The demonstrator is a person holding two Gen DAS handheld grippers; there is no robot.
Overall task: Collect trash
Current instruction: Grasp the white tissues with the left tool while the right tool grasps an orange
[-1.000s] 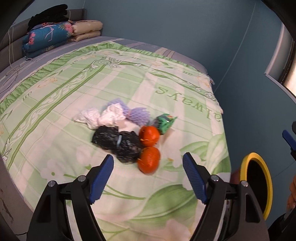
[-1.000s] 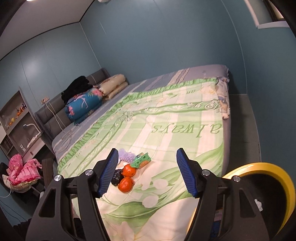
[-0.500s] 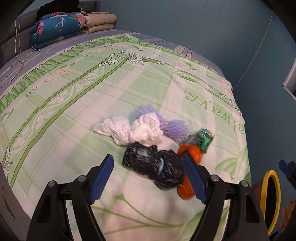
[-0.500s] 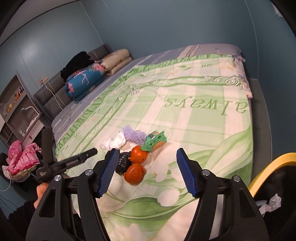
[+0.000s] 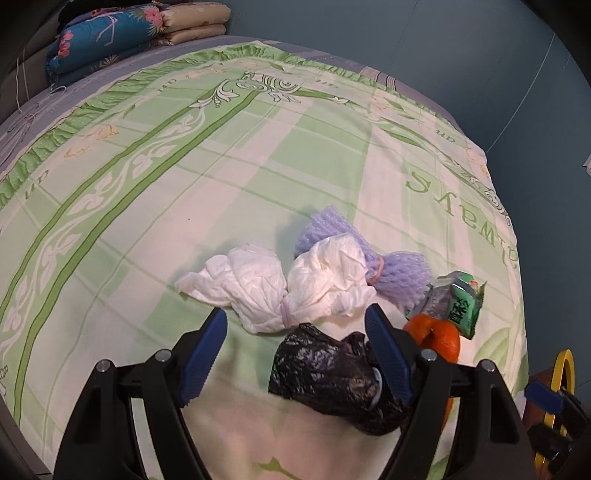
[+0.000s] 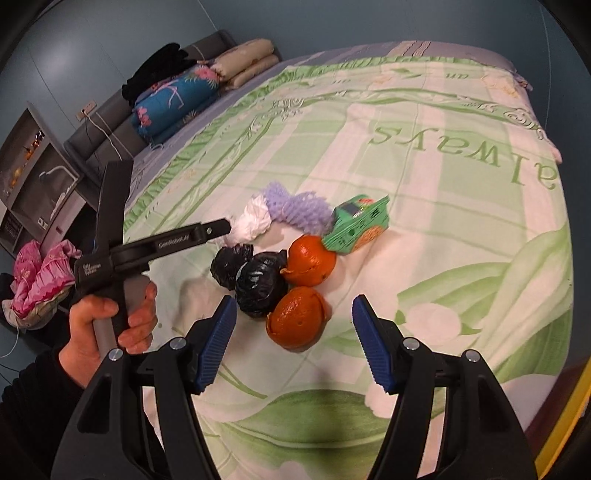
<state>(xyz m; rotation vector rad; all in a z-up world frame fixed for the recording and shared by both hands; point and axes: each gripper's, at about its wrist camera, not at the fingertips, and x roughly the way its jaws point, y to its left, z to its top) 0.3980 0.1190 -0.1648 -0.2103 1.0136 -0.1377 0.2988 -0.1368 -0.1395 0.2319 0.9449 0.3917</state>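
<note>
A small heap of trash lies on the green bedspread [image 5: 184,177]. It holds a crumpled white tissue bundle [image 5: 280,284], purple foam netting [image 5: 395,266], a knotted black plastic bag [image 5: 325,373], two orange peels [image 6: 299,317] and a green drink carton [image 6: 358,225]. My left gripper [image 5: 295,350] hovers open just above the white tissue and the black bag, touching nothing. My right gripper [image 6: 291,339] is open too, above and in front of the nearer orange peel. A hand [image 6: 110,325] holds the left gripper in the right wrist view.
A yellow-rimmed bin [image 5: 554,402] stands off the bed's right edge. Folded quilts and pillows [image 5: 122,33] sit at the headboard. Left of the bed are a shelf unit [image 6: 33,177] and pink cloth [image 6: 40,277]. Teal walls enclose the room.
Both grippers have come down and closer to the trash heap, which now looms larger. The left one shifted over the white tissue and black bag. Neither opening changed.
</note>
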